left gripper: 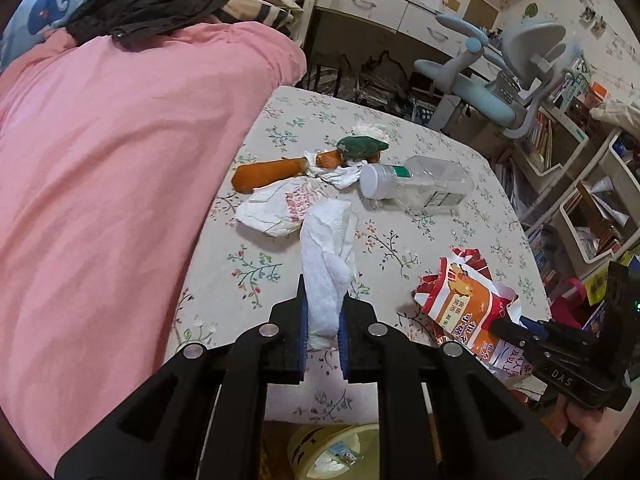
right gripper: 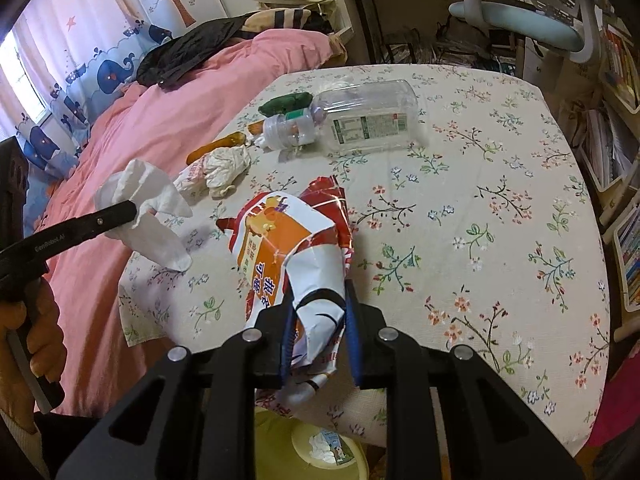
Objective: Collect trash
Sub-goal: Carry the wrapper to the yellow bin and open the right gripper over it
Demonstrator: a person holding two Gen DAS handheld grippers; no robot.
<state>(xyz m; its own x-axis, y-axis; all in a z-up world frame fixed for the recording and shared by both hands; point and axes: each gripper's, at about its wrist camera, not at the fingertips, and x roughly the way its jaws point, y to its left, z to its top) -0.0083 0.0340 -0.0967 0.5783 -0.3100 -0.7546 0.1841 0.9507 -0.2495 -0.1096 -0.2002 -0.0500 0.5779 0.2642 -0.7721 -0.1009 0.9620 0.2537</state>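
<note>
On the floral tablecloth [right gripper: 480, 168], near edge: left gripper [left gripper: 323, 300] clamped on a white tissue [left gripper: 328, 264], its free end hanging toward the cloth. Right gripper [right gripper: 318, 300] clamped on the orange-red snack bag [right gripper: 292, 248], bag crumpled between the blue pads. Rest of the trash sits further back: clear plastic bottle [right gripper: 360, 116] on its side, carrot pieces [left gripper: 268, 174], a dark green item [left gripper: 362, 146], crumpled white wrapper [left gripper: 276, 210], all close together by the pink blanket [left gripper: 100, 180]. Yellow bin [right gripper: 320, 452] below the table edge, under both grippers; something white already inside
</note>
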